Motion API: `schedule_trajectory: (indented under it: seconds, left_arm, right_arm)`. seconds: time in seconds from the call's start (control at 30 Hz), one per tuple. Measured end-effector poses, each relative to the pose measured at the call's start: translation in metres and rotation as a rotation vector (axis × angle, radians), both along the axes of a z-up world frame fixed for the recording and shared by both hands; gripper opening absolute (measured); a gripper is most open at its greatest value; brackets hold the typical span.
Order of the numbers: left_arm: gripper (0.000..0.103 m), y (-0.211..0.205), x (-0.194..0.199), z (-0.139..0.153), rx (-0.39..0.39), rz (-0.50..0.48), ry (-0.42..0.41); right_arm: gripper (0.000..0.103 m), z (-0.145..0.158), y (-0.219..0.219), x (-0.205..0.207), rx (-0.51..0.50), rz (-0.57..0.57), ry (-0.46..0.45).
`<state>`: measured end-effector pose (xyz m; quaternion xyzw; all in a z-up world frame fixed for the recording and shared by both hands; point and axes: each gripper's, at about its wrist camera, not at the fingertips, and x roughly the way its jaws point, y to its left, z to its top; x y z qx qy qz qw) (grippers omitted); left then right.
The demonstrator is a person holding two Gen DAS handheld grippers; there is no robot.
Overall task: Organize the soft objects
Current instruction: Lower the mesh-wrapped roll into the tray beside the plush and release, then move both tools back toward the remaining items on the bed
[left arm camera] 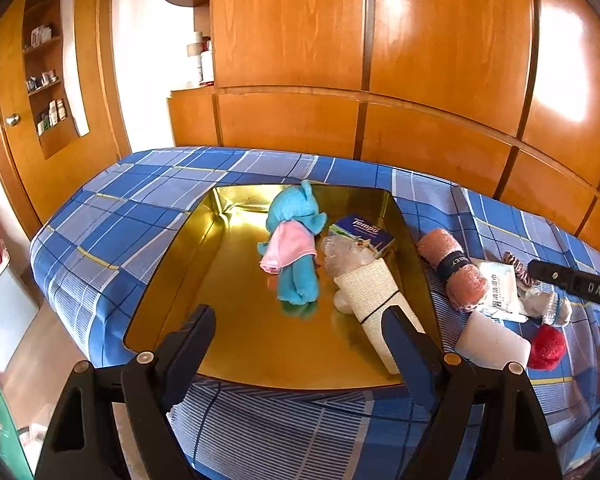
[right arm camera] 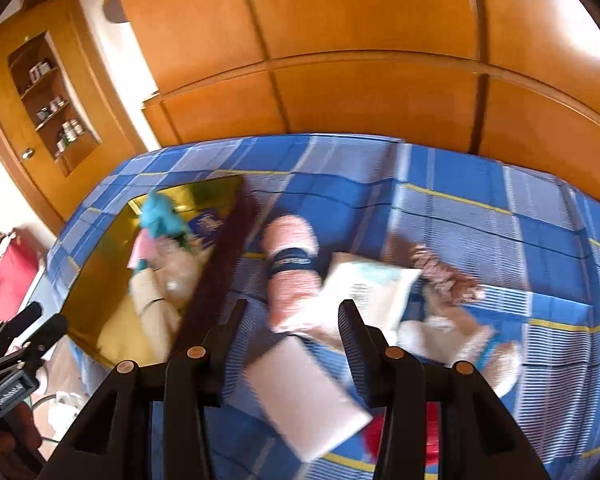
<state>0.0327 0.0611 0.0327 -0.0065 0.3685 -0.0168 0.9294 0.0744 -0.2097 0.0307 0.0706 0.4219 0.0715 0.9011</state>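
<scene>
- On the bed with the blue checked cover (left arm camera: 148, 196) lies a shallow golden tray (left arm camera: 172, 280); it seems to be the place where the soft things are collected, because several of them are already inside.
- In the tray a blue plush toy (left arm camera: 294, 240) with a pink cloth lies near the middle. Just beside it are a tissue pack (left arm camera: 362, 232), a crumpled clear bag (left arm camera: 342, 254) and a cream knitted piece (left arm camera: 376, 292) along the right wall.
- Outside the tray, on the cover to its right, other things wait: a pink rolled towel (left arm camera: 454, 272) with a dark band, a white packet (left arm camera: 498, 288), a white block (left arm camera: 490, 340), a red fluffy ball (left arm camera: 548, 346) and a striped small thing that is too unclear to name.
- The left gripper (left arm camera: 300, 332) stands above the near part of the tray with its jaws wide apart and nothing between them; I judge it has no load now.
- The right gripper (right arm camera: 292, 320) hangs over the loose pile, jaws partly apart. The pink rolled towel (right arm camera: 292, 264) and the white block (right arm camera: 304, 392) appear between its fingers in this blurred view, but the pads do not press on either, so it holds nothing.
- Probably the right gripper is choosing the next thing to carry into the tray.
</scene>
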Motion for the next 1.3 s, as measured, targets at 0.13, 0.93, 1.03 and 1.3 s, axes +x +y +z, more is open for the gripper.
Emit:
schedule_trajectory:
  seconds: [0.13, 0.93, 1.03, 1.3]
  left_arm:
    - [0.085, -0.01, -0.001, 0.002, 0.008, -0.025, -0.001]
    - [0.085, -0.109, 0.015, 0.009, 0.101, -0.25, 0.014]
    - [0.085, -0.118, 0.023, 0.01, 0.085, -0.267, 0.033]
    - [0.085, -0.145, 0.057, 0.017, 0.006, -0.299, 0.067]
  right_arm:
    - [0.045, 0.002, -0.032, -0.001, -0.026, -0.061, -0.001]
    - [0.054, -0.028, -0.157, -0.012, 0.089, -0.395, 0.054]
    - [0.054, -0.027, -0.155, -0.011, 0.087, -0.387, 0.054]
    - [0.054, -0.022, -0.157, -0.013, 0.113, -0.386, 0.039]
